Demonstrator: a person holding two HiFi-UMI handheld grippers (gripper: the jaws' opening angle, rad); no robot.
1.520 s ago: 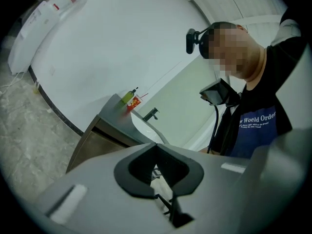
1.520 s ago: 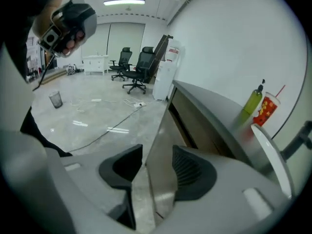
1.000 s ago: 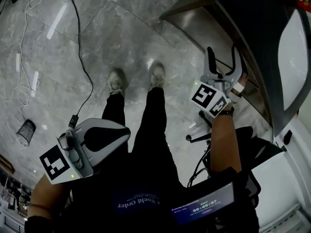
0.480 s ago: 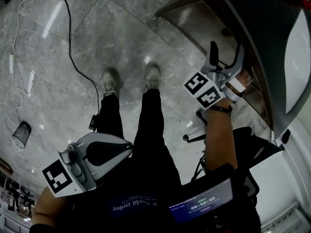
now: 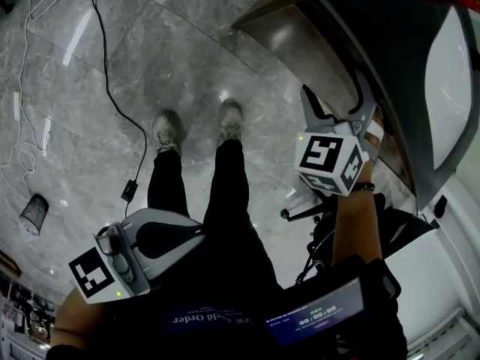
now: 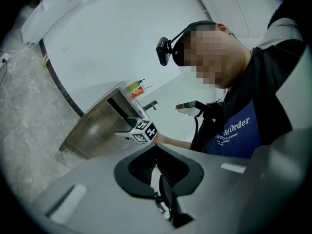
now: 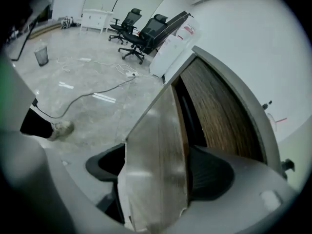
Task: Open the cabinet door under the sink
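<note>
The cabinet door [image 5: 289, 32] under the dark sink counter [image 5: 390, 43] stands swung out over the floor. My right gripper [image 5: 335, 100] straddles the door's free edge, one finger on each side. In the right gripper view the glossy door panel [image 7: 156, 145] runs between the jaws of the right gripper [image 7: 157, 177]. The jaws stand wide and I see no pad pressing on it. My left gripper [image 5: 187, 235] hangs at the person's left side, far from the cabinet. In its own view the left gripper [image 6: 157, 152] is shut with nothing in it.
A black cable [image 5: 112, 88] and white cords trail over the grey stone floor. A mesh waste basket [image 5: 34, 212] stands at the left. The person's shoes [image 5: 165, 130] are in front of the cabinet. Office chairs [image 7: 141, 33] stand across the room.
The right gripper's jaws have spread wider round the door's edge, and its marker cube has tipped more toward the head camera. The left gripper has hardly shifted.
</note>
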